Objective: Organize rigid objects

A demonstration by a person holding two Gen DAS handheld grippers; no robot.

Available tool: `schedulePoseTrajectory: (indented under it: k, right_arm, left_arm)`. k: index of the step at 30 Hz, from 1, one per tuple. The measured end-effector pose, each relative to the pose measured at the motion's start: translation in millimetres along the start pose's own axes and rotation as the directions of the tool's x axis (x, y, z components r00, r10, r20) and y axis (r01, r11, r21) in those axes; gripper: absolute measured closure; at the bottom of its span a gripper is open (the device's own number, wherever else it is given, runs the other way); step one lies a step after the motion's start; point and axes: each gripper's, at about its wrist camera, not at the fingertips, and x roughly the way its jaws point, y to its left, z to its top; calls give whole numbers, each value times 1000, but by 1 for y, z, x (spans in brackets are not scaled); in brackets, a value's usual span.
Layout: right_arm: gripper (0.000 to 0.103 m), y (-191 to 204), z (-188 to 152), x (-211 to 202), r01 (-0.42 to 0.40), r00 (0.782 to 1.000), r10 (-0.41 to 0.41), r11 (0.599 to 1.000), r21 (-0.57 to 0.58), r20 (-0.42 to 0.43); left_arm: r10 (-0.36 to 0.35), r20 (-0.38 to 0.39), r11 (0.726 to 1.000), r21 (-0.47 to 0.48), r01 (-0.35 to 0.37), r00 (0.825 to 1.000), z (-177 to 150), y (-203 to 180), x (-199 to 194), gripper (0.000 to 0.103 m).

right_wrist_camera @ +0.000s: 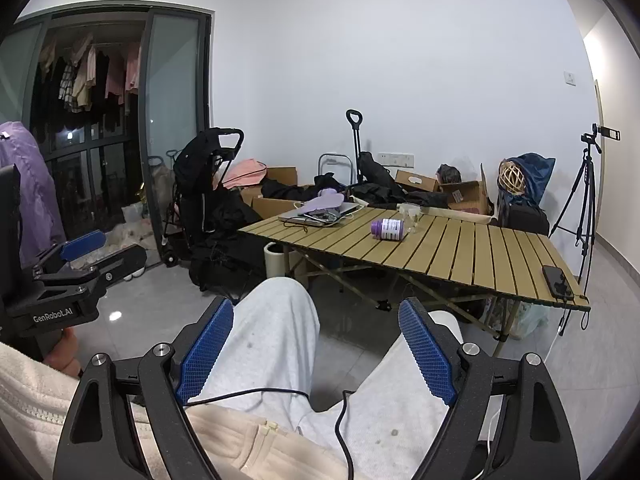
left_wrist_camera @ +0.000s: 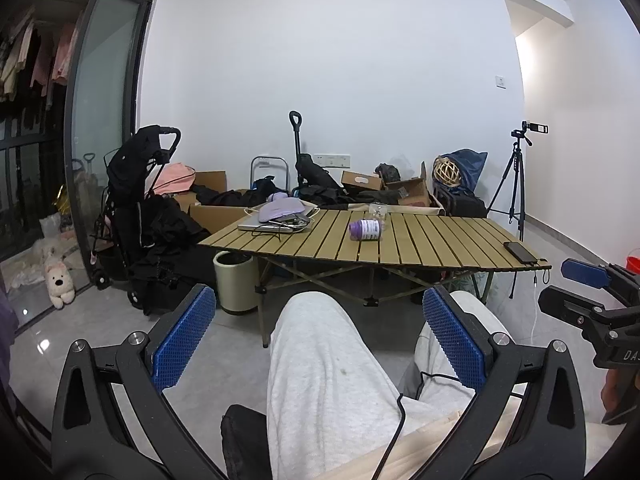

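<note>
Both tools, left (left_wrist_camera: 320, 340) and right (right_wrist_camera: 316, 350), wide apart, empty; plush dog (left_wrist_camera: 59, 280) only in left view.

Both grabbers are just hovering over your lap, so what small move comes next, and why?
Probably bring the right gripper forward toward the purple bottle. It lies on its side on the slatted table, both grippers are open and empty, and neither is near the table yet.
</note>
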Motion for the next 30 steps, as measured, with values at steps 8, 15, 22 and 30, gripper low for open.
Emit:
schedulePoseTrajectory:
  k: [8, 15, 22, 30]
  right_arm:
    - [14, 0, 0, 0, 2, 1000, -2, 1000, -2, -3]
    - [14, -3, 0, -1, 0, 1000, 0, 1000, 2, -4]
    - [14, -4, 0, -1, 0, 1000, 0, 1000, 2, -5]
    - [14, -4, 0, -1, -1, 1000, 1, 1000, 3, -7]
  left_arm:
    - [0, 0, 1000, -1, 0, 1000, 0, 1, 0, 0]
    - [1, 0, 1000, -1, -1, 1000, 1, 2, -1, 0]
    - [-1, 1, 1000, -1, 1, 1000, 1, 3, -1, 0]
    - [-3, -1, 1000, -1, 3, 1000, 2, 4, -2, 0]
